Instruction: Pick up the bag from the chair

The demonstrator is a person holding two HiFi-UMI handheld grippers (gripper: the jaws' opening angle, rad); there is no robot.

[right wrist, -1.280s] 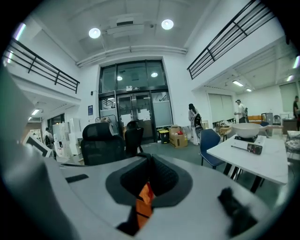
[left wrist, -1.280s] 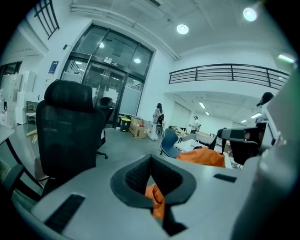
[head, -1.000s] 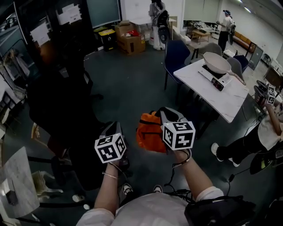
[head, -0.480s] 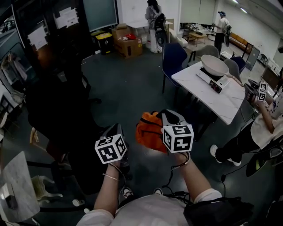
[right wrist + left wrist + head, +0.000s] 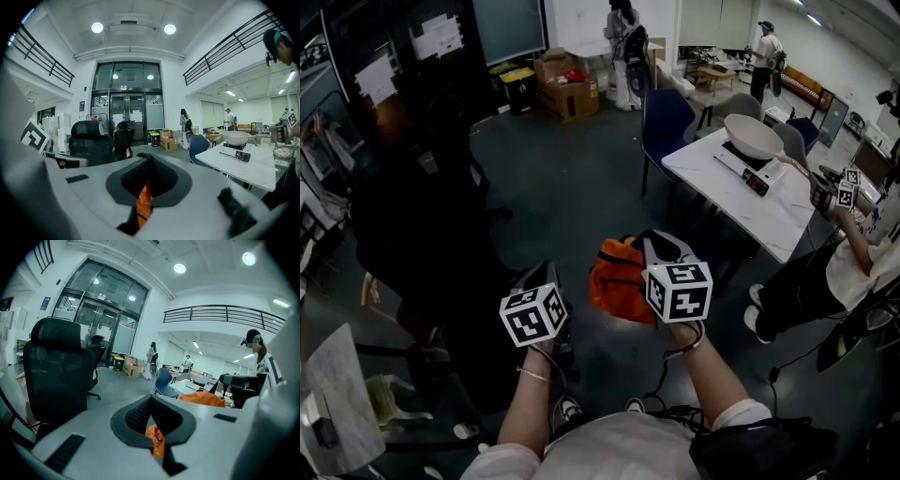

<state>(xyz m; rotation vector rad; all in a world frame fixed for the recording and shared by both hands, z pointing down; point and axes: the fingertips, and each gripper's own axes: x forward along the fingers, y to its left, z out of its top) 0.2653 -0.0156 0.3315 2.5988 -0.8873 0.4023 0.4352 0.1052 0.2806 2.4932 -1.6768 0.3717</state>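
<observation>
1. The orange bag (image 5: 614, 281) looks to be off the chair already. It hangs over the dark floor (image 5: 572, 178) right in front of the person, slung between the two claws. A black office chair (image 5: 417, 225) stands off to the left, apart from it, and I can't say if that's the chair the task means.
2. The left claw (image 5: 152, 416) is clamped on a fold of the orange cloth. The right claw (image 5: 146, 180) is doing the same, pinching a thin orange edge or strip.
3. Handling-wise it's plain soft fabric: it sags and bunches up, with nothing stiff about it. My guess is it's fairly light and not fragile, though I can't see what's inside.
4. Thin cloth like this can creep out of a pinch. A strap, seam or doubled-over hem seems the safer spot to hold than a single loose layer.
5. One hold on each side, like here, should keep it from swinging or folding in on itself.
</observation>
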